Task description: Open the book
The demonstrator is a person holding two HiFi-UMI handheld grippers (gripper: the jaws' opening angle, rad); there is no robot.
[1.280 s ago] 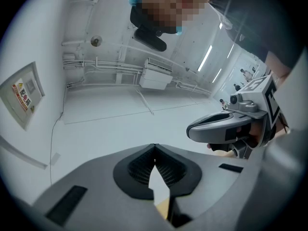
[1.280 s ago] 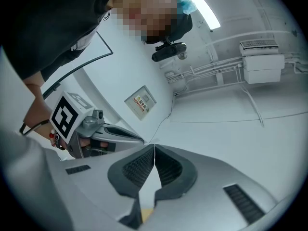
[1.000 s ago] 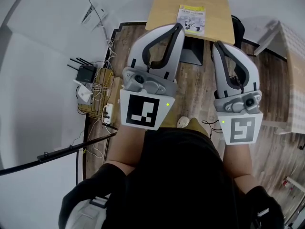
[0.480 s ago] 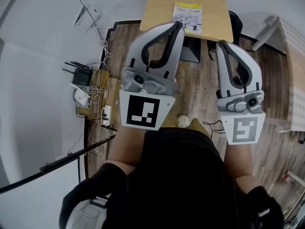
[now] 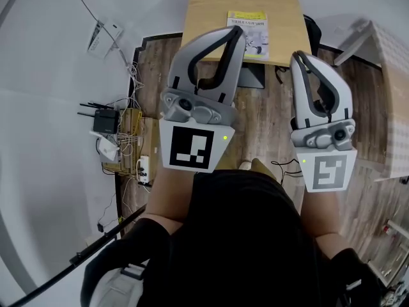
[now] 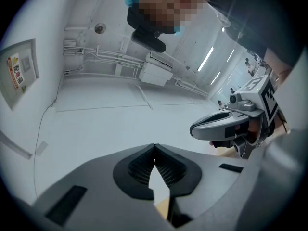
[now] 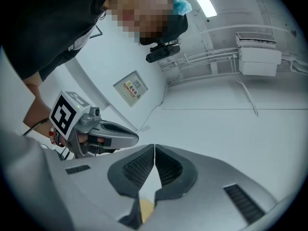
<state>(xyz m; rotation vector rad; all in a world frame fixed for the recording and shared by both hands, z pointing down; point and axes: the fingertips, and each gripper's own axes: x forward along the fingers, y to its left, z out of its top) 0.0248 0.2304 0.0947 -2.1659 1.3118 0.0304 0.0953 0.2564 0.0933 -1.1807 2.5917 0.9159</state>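
Small wooden worktop [image 5: 211,11] straight ahead. The closed book [image 5: 252,24] lies flat near its front edge, cover up, long axis running away from the person. Left gripper [image 5: 237,33] looks nearer, tip lined up with the book, while the right gripper [image 5: 298,57] sits off to the book's right. Both sets of fingers are pinched together, nothing in them.

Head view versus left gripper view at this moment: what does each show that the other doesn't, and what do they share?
Only the head view: the closed book lying on the wooden table, the plank floor and a router by the wall.
Only the left gripper view: a wall poster, a wall-mounted unit and ceiling lights.
Both: the left gripper, jaws together and empty, the right gripper, and the person holding them.
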